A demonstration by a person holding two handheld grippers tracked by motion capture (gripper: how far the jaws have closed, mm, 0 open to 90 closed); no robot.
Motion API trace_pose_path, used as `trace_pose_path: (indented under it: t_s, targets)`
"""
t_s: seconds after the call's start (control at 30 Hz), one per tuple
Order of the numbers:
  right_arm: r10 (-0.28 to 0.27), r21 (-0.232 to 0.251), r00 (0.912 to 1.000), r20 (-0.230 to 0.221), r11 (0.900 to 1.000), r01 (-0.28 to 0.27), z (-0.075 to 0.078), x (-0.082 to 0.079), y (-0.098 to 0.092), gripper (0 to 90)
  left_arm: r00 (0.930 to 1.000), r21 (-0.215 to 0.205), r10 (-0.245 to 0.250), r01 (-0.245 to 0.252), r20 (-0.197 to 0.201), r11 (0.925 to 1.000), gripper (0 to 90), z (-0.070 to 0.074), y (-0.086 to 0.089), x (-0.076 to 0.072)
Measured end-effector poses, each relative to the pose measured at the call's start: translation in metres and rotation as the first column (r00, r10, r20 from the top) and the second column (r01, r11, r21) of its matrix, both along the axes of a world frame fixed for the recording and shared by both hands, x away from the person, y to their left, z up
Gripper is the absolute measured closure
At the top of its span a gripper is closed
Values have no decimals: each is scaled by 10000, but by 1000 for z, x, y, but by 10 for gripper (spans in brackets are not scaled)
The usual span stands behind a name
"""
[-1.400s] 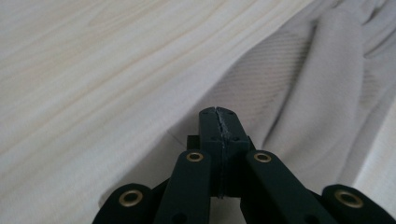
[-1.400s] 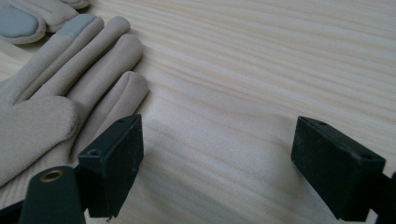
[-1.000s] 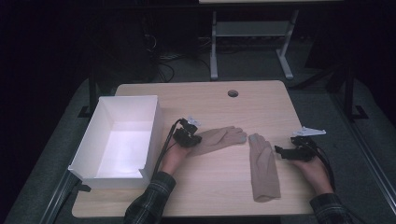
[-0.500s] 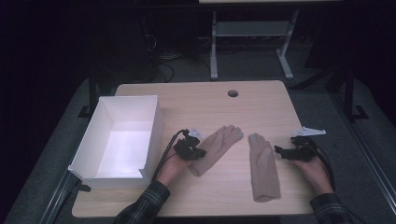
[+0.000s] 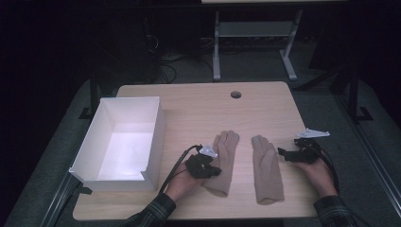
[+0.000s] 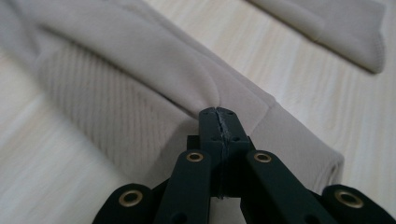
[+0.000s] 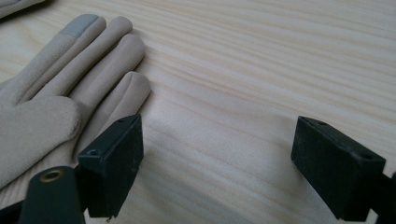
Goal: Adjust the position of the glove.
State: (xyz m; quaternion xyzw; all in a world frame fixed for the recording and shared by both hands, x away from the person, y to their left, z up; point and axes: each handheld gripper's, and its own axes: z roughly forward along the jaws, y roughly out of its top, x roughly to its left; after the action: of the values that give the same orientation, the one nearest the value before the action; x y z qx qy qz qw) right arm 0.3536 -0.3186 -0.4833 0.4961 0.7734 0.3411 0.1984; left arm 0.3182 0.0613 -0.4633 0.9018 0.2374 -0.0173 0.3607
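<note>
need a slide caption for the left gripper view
Left gripper with jaws shut on the ribbed cuff of a beige glove, lying on the pale wooden table.

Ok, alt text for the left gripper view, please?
The left gripper, jaws shut, pinches a fold of a beige glove near its ribbed cuff. The glove lies on a pale wooden table, and the end of a second beige glove shows at top right.
</note>
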Motion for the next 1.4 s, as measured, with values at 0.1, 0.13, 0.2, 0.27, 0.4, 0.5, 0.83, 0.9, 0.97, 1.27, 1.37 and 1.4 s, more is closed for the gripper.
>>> trace_pose_path:
  t_s: [0.1, 0.13, 0.2, 0.27, 0.4, 0.5, 0.83, 0.9, 0.97, 1.27, 1.37, 1.4]
  targets:
    - [33, -6, 10000, 11, 10000, -33, 0, 1, 0, 164, 9996, 13, -249, 249, 134, 9997, 895, 0, -4, -2]
    - [51, -5, 10000, 16, 10000, -51, 0, 1, 0, 162, 9996, -62, -229, 230, 168, 9997, 895, -1, -5, -3]
    - [73, -9, 10000, -17, 10000, -73, 0, 1, 1, 159, 9997, -85, -182, 183, 166, 9998, 886, 0, -4, -4]
    - [118, -9, 9999, -12, 9999, -118, 0, 2, 1, 157, 9997, -37, -149, 150, 204, 9999, 859, 3, 0, -3]
    - [146, -12, 9999, -15, 9999, -146, 0, 2, 1, 154, 9985, 98, 10, -15, 554, 10000, 811, 11, 9, 3]
    - [186, -13, 9998, -6, 9998, -186, 0, 1, 1, 154, 9947, 60, 453, -461, 920, 9989, 752, 19, 14, 13]
    - [176, 0, 9998, -28, 9998, -176, 0, 0, 2, 155, 9772, -278, 1635, -1612, 1358, 9865, 528, 17, 19, 53]
    - [180, -5, 9998, -25, 9998, -180, 0, 0, 2, 154, 9775, -322, 1790, -1765, 1119, 9838, 499, 12, 19, 57]
    - [175, -3, 9998, -30, 9998, -175, 0, -1, 2, 155, 9778, -301, 1844, -1823, 994, 9828, 489, 8, 20, 60]
    - [229, -13, 9997, -13, 9997, -229, 0, -2, 2, 154, 9774, 199, 1827, -1858, 1068, 9824, 501, -2, 16, 61]
    - [264, -12, 9996, -13, 9996, -264, 0, -2, 2, 154, 9771, 119, 1807, -1832, 1119, 9830, 533, -3, 16, 60]
    - [272, -13, 9996, -10, 9996, -272, 0, -2, 2, 154, 9782, 95, 1755, -1777, 1114, 9840, 555, -4, 15, 59]
